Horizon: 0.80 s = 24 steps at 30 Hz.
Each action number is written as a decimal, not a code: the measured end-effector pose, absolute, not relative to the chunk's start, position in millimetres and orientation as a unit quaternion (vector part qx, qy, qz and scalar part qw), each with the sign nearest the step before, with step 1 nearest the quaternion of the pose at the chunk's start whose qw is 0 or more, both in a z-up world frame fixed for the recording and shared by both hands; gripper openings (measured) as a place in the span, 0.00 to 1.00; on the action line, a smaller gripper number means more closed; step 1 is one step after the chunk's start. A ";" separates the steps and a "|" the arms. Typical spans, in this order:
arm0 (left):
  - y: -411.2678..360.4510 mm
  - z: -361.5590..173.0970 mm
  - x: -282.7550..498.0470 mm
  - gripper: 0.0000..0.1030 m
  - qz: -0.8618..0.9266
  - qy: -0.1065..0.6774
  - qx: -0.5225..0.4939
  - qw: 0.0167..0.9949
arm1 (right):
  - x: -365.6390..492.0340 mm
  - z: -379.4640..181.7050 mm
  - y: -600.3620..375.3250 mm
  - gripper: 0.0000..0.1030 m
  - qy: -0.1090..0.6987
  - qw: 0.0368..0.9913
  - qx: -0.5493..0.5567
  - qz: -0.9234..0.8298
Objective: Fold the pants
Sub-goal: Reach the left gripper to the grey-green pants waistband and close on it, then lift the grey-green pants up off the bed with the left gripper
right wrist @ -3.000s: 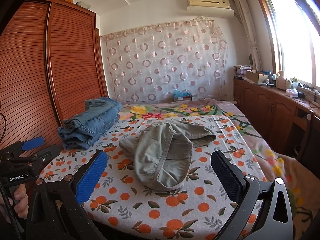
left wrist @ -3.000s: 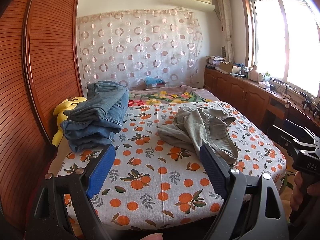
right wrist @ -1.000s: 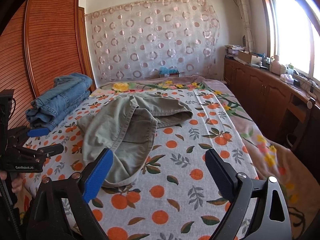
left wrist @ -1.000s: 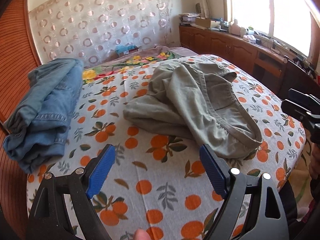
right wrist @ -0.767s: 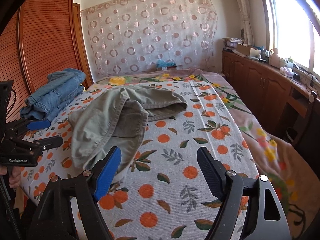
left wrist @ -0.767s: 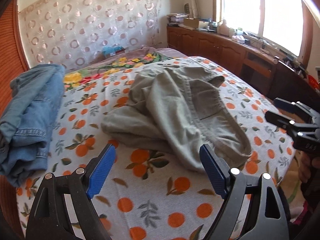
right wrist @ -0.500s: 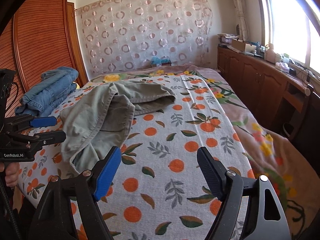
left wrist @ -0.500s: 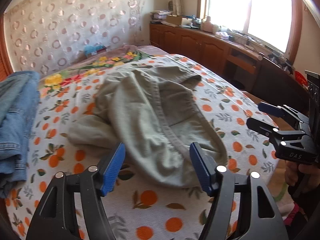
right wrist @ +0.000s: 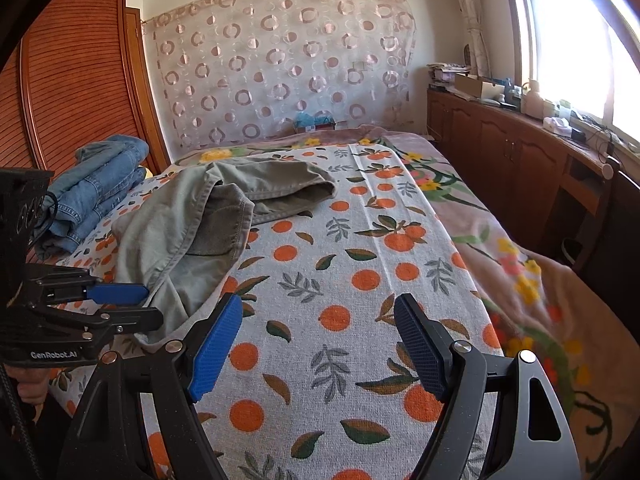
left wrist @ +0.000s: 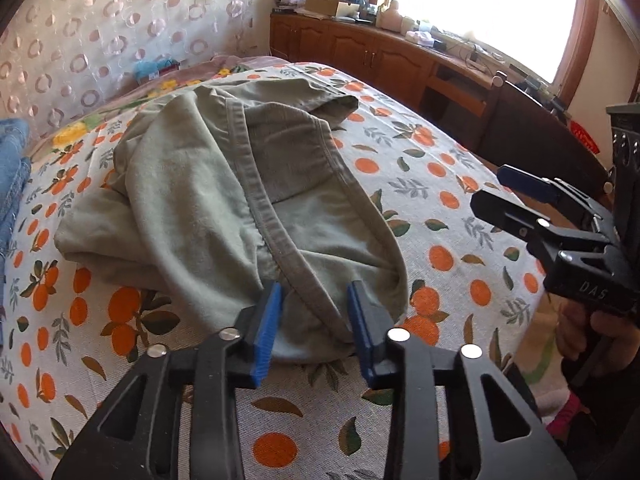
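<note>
A: Entry. Olive pants [left wrist: 224, 200] lie crumpled on the bed [left wrist: 452, 248], toward its left side and near edge, waistband end nearest the operator. One leg is thrown out toward the headboard side. Folded jeans [right wrist: 96, 188] sit stacked well apart, by the wardrobe.

B: Left tool [left wrist: 314, 328]?

A: Changed within the last second. At one second back its blue pads [left wrist: 268, 320] stood wide and short of the cloth; half a second back they were narrower; now they straddle the raised waistband seam at the near hem, a narrow gap left between them. Partly closed, then, not yet clamped. No fabric looks pinched or lifted.

B: So a grasp under way, not made.

A: That is the reading. Contact with the cloth cannot be confirmed from the left wrist view; the pads sit at or just over the fabric edge.

B: Right tool [right wrist: 318, 344]?

A: Jaws spread wide, empty, over bare bedspread just beside the pants' right edge. Compared with three seconds ago the garment has slid from the centre of its view to the left, so this tool has swung rightward, away from the cloth.

B: Meaning for the task?

A: Folding has not begun; the pants are unflattened. Judgement: the step in hand is securing the waistband with the left, after which the right would need a second hold to spread the garment. Risk: the pads may catch only the top layer of the bunched waistband.
</note>
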<state>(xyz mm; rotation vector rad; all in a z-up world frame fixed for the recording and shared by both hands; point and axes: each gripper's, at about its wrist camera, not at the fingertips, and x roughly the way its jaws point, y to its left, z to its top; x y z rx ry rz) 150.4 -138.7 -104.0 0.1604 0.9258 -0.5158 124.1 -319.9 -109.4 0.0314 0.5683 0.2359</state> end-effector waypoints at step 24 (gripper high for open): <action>-62.7 -52.2 108.2 0.40 -0.209 0.383 0.027 0.899 | 137.5 -113.7 -307.1 0.78 0.281 0.952 0.014 0.122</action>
